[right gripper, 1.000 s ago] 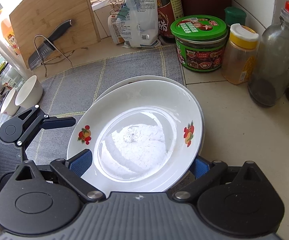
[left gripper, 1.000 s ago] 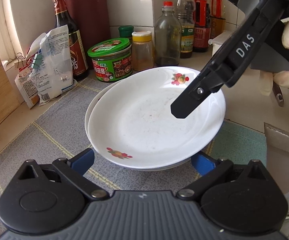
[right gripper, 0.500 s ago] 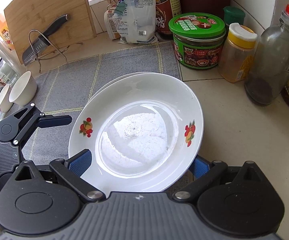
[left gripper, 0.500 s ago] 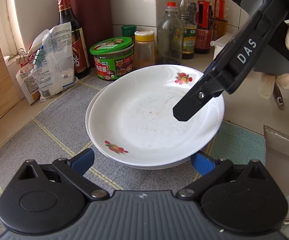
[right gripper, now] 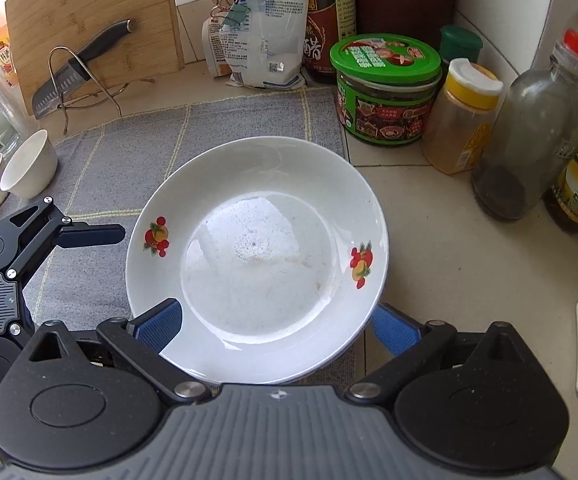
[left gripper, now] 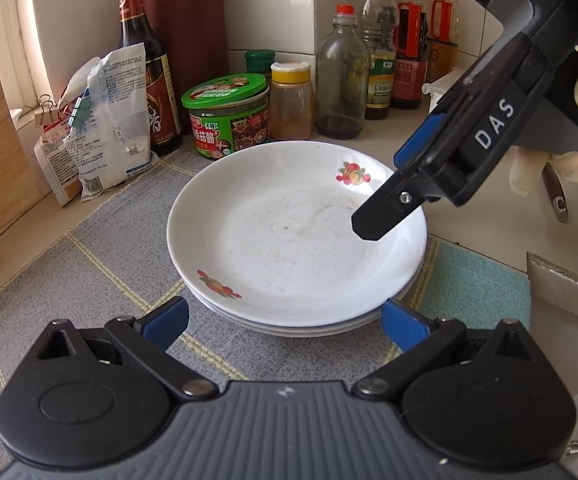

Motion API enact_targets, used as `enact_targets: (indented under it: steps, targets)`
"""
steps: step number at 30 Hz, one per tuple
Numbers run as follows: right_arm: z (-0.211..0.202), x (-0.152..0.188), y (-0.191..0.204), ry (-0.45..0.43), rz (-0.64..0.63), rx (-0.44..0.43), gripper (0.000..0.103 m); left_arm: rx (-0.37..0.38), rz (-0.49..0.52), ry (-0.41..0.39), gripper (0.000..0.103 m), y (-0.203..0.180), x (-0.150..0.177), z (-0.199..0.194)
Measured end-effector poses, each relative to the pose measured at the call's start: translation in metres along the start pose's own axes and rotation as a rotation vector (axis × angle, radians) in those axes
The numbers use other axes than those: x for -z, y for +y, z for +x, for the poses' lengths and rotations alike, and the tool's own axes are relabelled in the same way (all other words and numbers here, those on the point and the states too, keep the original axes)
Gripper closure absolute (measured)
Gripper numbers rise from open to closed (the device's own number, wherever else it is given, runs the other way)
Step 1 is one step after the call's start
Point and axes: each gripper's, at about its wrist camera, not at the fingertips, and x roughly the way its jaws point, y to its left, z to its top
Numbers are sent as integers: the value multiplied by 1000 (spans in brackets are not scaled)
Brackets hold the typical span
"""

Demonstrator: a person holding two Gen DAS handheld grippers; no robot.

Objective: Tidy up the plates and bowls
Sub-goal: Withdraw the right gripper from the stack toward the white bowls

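A stack of white plates (left gripper: 301, 326) sits on the grey mat (left gripper: 89, 264); the top plate (left gripper: 289, 236) (right gripper: 257, 256) has fruit prints on its rim. My left gripper (left gripper: 285, 312) is open at the stack's near edge, its blue pads either side and apart from it. The right gripper (left gripper: 383, 196) (right gripper: 275, 314) hovers open over the plate's right rim, holding nothing. One of the left gripper's fingers (right gripper: 93, 233) shows beside the plate. Two small white bowls (right gripper: 29, 164) stand at the mat's far left.
Behind the plates stand a green-lidded jar (right gripper: 385, 88), a yellow-capped spice jar (right gripper: 463, 116), glass bottles (right gripper: 529, 128), a dark sauce bottle (left gripper: 145, 64) and a white bag (left gripper: 109, 112). A knife on a rack (right gripper: 69, 76) leans on a cutting board. A gloved hand (left gripper: 557, 172) holds the right gripper.
The top plate, which sat offset over the stack, now lies squarely on it. Both grippers have pulled back and up from the plates.
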Motion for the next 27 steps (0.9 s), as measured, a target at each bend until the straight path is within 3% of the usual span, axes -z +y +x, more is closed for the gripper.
enact_targets:
  steps: [4, 14, 17, 27]
  targets:
    - [-9, -4, 4, -60, -47, 42, 0, -19, -43, -29, 1, 3, -3, -7]
    - [-6, -3, 18, -125, -96, 50, 0, -81, -150, -36, 1, 11, -7, -17]
    - [-6, -4, 23, -163, -129, 61, 0, -127, -192, -27, 1, 14, -6, -22]
    - [-5, -17, 34, -239, -229, -35, 0, -337, -347, -18, 1, 19, 5, -50]
